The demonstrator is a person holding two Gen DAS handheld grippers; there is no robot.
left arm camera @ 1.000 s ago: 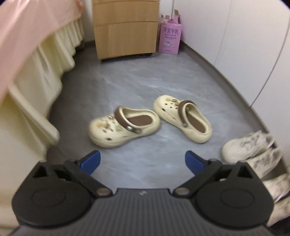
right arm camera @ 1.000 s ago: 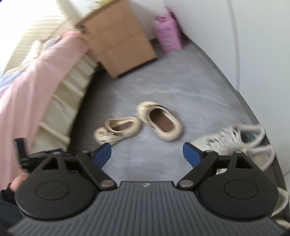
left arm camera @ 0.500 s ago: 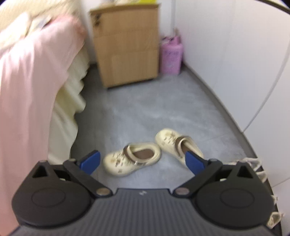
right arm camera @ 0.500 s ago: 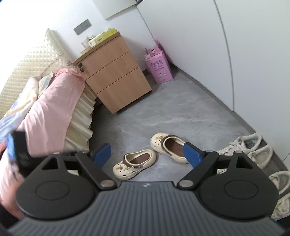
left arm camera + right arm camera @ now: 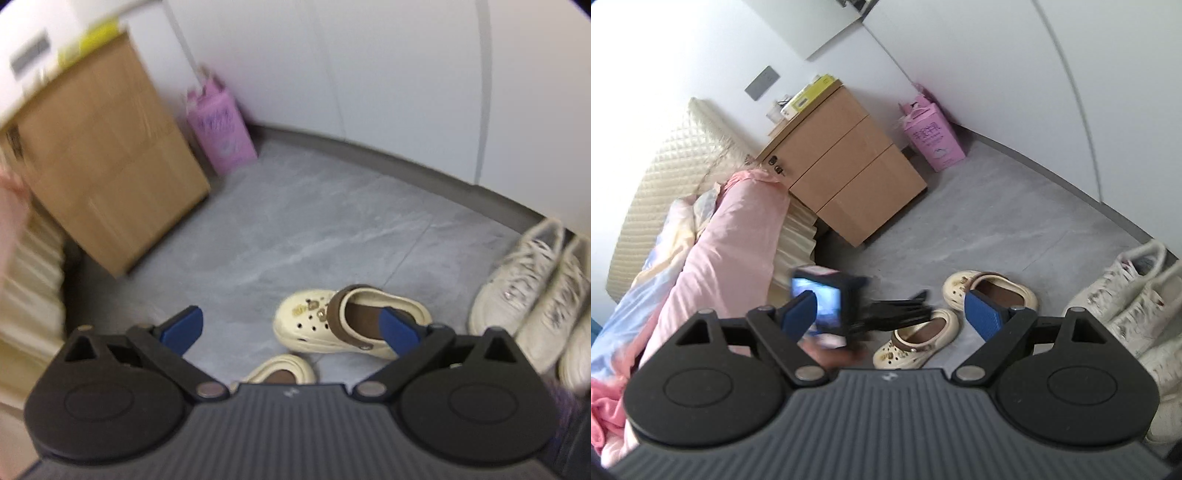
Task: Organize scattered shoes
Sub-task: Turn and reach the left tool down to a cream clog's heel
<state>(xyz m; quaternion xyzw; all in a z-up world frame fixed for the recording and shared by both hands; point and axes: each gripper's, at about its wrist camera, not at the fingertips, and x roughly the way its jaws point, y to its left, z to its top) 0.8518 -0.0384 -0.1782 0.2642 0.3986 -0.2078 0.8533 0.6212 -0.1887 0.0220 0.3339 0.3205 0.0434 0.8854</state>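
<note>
Left wrist view differs from half a second ago: the nightstand (image 5: pixel 107 166) and pink carton (image 5: pixel 221 125) have swung to the upper left, and the white sneakers (image 5: pixel 532 295), then only at the frame edge, now fill the right side. The far clog (image 5: pixel 347 325) has shifted from centre to right of centre, partly behind the right fingertip (image 5: pixel 397 328); the near clog (image 5: pixel 280 373) has dropped to the lower edge, mostly hidden by the tool body. The left claw (image 5: pixel 291 328) is spread wide and holds nothing.

Right wrist view has tilted; the left tool (image 5: pixel 849 310), blurred, now crosses in front, above the near clog (image 5: pixel 918 343). The right claw (image 5: pixel 895 315) is also spread wide and empty.

Open grey floor (image 5: pixel 990 221) lies between the clogs and the nightstand (image 5: pixel 846 173). The bed (image 5: pixel 731 240) bounds the left side, the wardrobe wall (image 5: pixel 1015 74) the far and right sides, with the sneakers (image 5: pixel 1126 291) along its base.

Both clogs rest upright on the floor, just beside each other. In the right wrist view the far clog (image 5: pixel 990 291) has its long axis running left to right, toe to the left. The near clog's axis runs diagonally, toe toward the lower left.
</note>
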